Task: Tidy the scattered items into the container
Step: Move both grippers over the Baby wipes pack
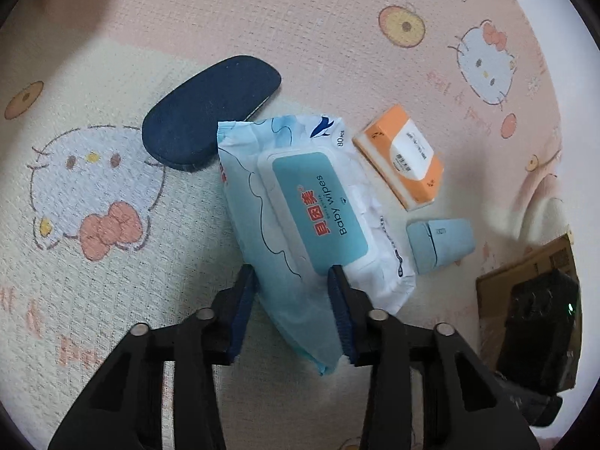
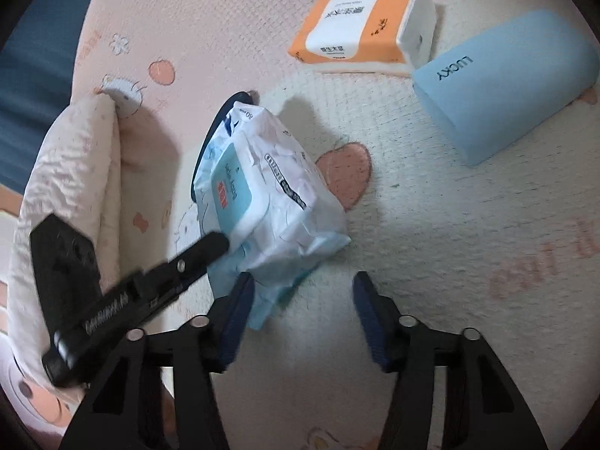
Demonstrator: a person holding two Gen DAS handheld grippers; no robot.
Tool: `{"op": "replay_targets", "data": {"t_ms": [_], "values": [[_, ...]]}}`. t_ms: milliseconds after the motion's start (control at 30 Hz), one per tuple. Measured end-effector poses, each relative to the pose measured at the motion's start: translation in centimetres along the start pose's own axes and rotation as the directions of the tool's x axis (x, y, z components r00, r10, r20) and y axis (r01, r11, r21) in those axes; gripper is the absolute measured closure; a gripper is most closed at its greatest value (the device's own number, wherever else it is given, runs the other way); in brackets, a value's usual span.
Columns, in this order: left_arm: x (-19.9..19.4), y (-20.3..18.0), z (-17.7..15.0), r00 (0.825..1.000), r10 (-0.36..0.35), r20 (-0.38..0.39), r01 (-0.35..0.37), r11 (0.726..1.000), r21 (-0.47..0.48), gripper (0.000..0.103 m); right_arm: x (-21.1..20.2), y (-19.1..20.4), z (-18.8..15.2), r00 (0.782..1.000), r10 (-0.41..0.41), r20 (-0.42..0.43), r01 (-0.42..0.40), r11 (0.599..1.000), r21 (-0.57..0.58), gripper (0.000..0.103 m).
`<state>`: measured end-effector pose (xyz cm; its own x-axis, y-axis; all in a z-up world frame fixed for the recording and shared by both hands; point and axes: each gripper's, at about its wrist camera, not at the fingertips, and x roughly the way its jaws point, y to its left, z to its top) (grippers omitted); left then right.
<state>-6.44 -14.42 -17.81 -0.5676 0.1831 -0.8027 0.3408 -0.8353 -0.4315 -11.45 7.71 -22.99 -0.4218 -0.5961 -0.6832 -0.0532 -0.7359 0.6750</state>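
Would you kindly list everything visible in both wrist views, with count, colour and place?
baby wipes pack: one, white and teal, centre of the mat, its near end between the left claw's fingers
glasses case: one, navy, partly under the pack's far end
tissue pack: one, orange and white, beyond the wipes
LUCKY box: one, pale blue, beside the tissue pack
cardboard box: one, brown, right edge
play mat: one, pink-cream
left claw: black, blue pads
right claw: black, beside the pack
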Motion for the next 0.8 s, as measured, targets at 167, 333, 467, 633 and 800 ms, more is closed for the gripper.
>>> {"op": "replay_targets", "data": {"t_ms": [167,333,467,633,800], "values": [[-0.1,-0.7,-0.5,1.0,0.011,0.014,-0.012,0.998,0.056,0.077,0.0,0.0,0.5,1.0,0.008,0.021,-0.008,1.0,0.005,0.065],[0.8,-2.3,-1.5,0.999,-0.027,-0.018,0.028,0.997,0.067,0.085,-1.5,-0.6,1.4,0.998,-0.016,0.068,0.014,0.999,0.031,0.066],[2.3,-5.1,-2.0,0.99,-0.116,-0.076,0.122,0.989,0.085,0.085,-3.3,-1.2,2.8,0.993,-0.033,0.112,0.029,0.999,0.03,0.066],[2.9,-7.3,-2.1,0.991,-0.111,-0.072,0.118,0.988,0.1,0.085,-4.3,-0.8,2.9,0.983,-0.113,0.148,0.119,0.992,-0.037,0.066],[0.2,-7.2,-2.9,1.0,0.012,-0.006,-0.01,0.984,0.179,0.07,-4.1,0.0,2.5,0.978,-0.163,0.133,0.179,0.976,-0.125,0.059]]}}
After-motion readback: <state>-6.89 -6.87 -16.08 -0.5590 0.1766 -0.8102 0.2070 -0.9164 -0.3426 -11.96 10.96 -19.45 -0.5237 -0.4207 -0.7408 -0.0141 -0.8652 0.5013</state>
